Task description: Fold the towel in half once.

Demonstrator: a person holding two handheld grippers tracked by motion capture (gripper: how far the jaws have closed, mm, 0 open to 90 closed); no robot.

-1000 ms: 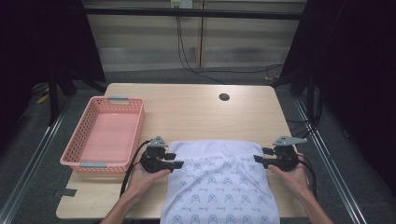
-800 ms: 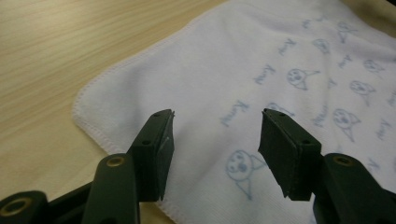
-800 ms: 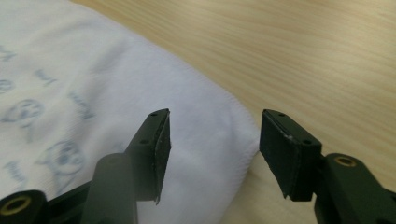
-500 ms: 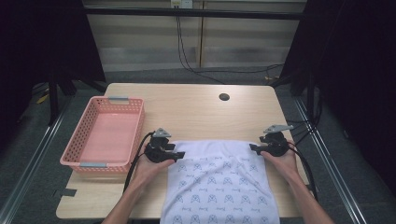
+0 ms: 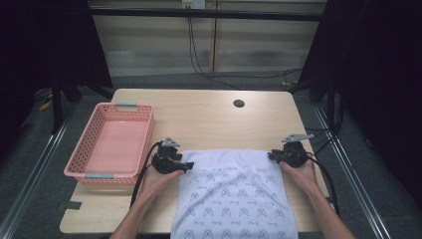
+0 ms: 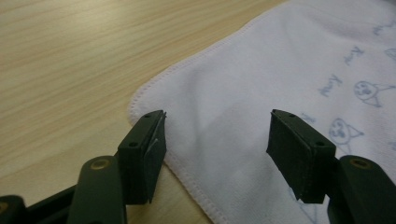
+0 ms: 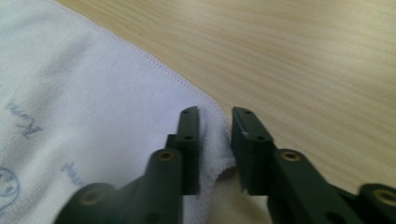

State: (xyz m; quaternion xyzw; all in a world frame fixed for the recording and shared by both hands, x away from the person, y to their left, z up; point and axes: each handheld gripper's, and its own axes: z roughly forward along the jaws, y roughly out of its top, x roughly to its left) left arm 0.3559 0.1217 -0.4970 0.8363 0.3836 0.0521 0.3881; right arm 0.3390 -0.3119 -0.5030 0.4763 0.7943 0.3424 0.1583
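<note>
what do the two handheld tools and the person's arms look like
Both tools, left tool and right tool, are black, with flat rectangular jaws bearing small holes and brass-coloured pivot pins. A black cable trails from each. A grey three-cornered plate tops the right one. The forearms are unsleeved.

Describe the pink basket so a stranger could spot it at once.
On the light wooden table, look to its left edge, beside the white printed cloth. The pink plastic mesh basket sits there, rectangular, with grey handles, the sole coloured thing on the tabletop.
</note>
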